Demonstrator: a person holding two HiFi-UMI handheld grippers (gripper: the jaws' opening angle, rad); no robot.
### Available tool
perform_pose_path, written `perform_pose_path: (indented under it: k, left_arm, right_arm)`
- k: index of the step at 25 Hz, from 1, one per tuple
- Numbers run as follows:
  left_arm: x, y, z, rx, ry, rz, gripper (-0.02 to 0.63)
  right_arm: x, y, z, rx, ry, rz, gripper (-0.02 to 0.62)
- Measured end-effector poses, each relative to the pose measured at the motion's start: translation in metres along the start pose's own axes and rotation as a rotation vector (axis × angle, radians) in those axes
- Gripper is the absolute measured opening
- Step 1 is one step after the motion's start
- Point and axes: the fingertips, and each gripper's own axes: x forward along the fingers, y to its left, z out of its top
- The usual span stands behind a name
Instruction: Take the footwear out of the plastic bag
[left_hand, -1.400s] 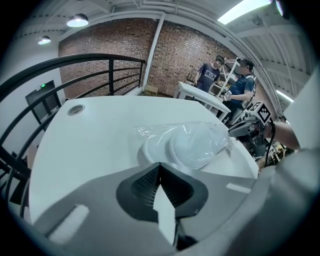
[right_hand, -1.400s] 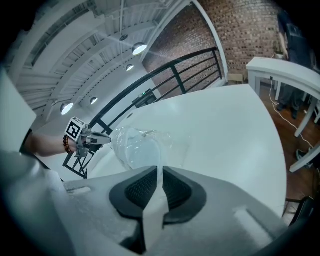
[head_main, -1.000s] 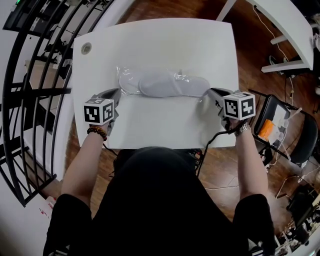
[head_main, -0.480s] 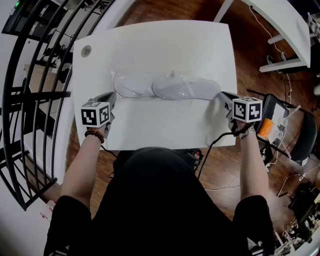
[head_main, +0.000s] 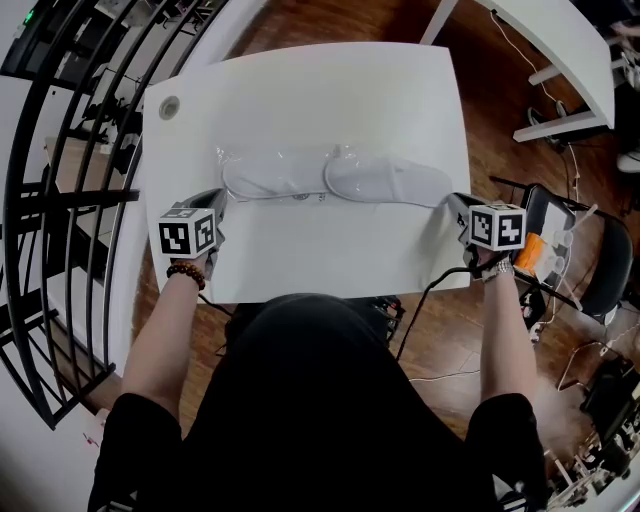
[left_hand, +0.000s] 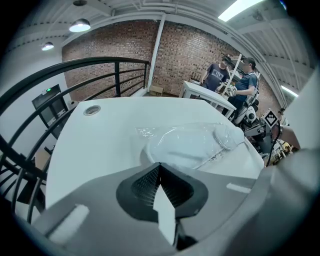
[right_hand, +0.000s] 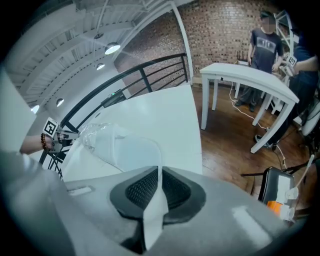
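White slippers (head_main: 285, 178): two, in one plastic bag (head_main: 229, 168). Bag is clamped by left gripper (head_main: 218, 197) fingers (left_hand: 142, 187), one slipper by right gripper (head_main: 452, 200). Far desk (head_main: 300, 90) half is left free.

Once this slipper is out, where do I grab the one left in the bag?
Pinch the thin rim at its right end, coming in from the right, low over the table. The left slipper lies flat, lengthwise, inside the plastic bag, whose mouth seems to face right.

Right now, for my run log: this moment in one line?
left gripper: shut on plastic bag | right gripper: shut on slipper | surface: white table
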Motion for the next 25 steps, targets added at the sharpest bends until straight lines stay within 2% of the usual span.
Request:
perform_pose_path:
  k: [2,8,12,14,18,21,25]
  left_arm:
    - [0.0,0.001,0.0,0.0,-0.001,0.003,0.017]
    - [-0.001,0.0,0.002,0.013,-0.015,0.015,0.023]
    - [-0.008,0.003,0.012,0.046,-0.057,0.058,0.131]
    - [-0.013,0.004,0.018,0.075,-0.077,0.083,0.144]
    - [-0.018,-0.01,0.035,0.19,-0.115,0.1,0.152]
    - [-0.013,-0.034,0.047,0.296,-0.125,0.072,0.154]
    - [-0.001,-0.063,0.051,0.425,-0.092,0.023,0.167]
  right_arm:
    - [-0.002,-0.005,-0.002,-0.024,0.004,-0.029,-0.008]
    - [-0.006,-0.006,-0.003,-0.068,-0.011,-0.057,-0.008]
    - [-0.006,0.009,0.009,-0.145,-0.033,-0.036,0.045]
    - [-0.004,0.022,0.016,-0.189,-0.042,-0.013,0.082]
    - [0.003,0.053,0.029,-0.319,-0.057,0.04,0.145]
    - [0.012,0.082,0.041,-0.467,-0.064,0.086,0.186]
    - [0.028,0.114,0.053,-0.638,-0.045,0.132,0.228]
